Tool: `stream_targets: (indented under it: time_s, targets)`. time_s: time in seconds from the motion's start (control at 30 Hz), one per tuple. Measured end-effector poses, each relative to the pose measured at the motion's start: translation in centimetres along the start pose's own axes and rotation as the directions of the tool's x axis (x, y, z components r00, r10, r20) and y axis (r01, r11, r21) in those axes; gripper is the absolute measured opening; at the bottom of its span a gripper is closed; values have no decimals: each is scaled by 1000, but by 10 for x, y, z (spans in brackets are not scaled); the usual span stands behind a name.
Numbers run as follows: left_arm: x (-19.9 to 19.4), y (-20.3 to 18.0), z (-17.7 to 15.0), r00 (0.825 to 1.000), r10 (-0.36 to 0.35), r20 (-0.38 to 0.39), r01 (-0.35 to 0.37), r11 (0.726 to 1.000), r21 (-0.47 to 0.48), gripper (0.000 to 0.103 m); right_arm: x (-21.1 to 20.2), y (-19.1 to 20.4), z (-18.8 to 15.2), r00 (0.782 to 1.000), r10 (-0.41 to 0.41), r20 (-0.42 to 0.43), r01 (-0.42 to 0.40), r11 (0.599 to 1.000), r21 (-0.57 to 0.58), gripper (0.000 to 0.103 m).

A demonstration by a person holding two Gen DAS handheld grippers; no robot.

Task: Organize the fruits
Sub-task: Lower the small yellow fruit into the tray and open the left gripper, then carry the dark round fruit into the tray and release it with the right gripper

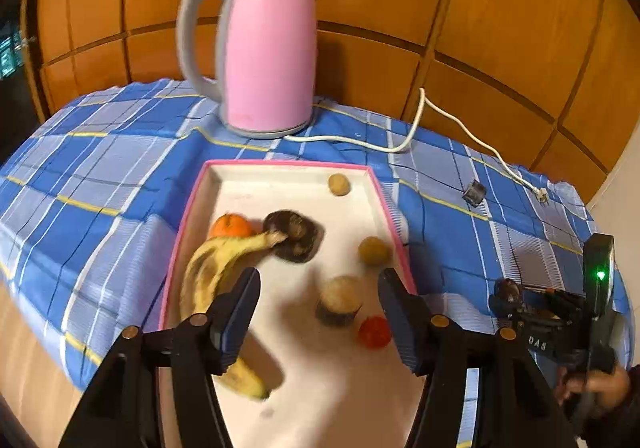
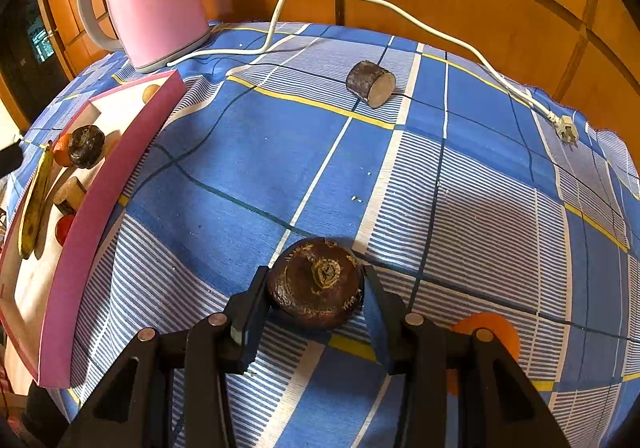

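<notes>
Two fingers of the right gripper [image 2: 316, 302] pinch a dark brown water chestnut [image 2: 316, 284], its tufted top facing up, resting on the checked tabletop [image 2: 460, 207] right of the pink-rimmed tray [image 2: 92, 215]. That tray holds a banana [image 1: 212, 268] lying lengthwise with its stem away, an orange [image 1: 232, 226], another chestnut [image 1: 294, 236] and small round fruits. Left gripper [image 1: 318, 302] fingers hang spread above it. Behind stand a pink kettle [image 1: 264, 51] and a stubby cut piece [image 2: 370, 83].
</notes>
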State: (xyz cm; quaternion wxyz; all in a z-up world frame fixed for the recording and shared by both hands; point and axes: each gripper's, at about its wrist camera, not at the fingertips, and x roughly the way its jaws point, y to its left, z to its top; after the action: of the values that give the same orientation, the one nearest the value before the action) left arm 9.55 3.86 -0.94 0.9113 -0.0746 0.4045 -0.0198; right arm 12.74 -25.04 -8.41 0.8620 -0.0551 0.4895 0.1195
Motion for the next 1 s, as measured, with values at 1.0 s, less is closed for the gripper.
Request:
stream_targets:
  time_s: [1.0]
  targets:
    - [-40, 40, -32, 998, 60, 9, -59, 994, -89, 67, -3, 2, -5, 999, -30, 35, 28, 999, 37, 45]
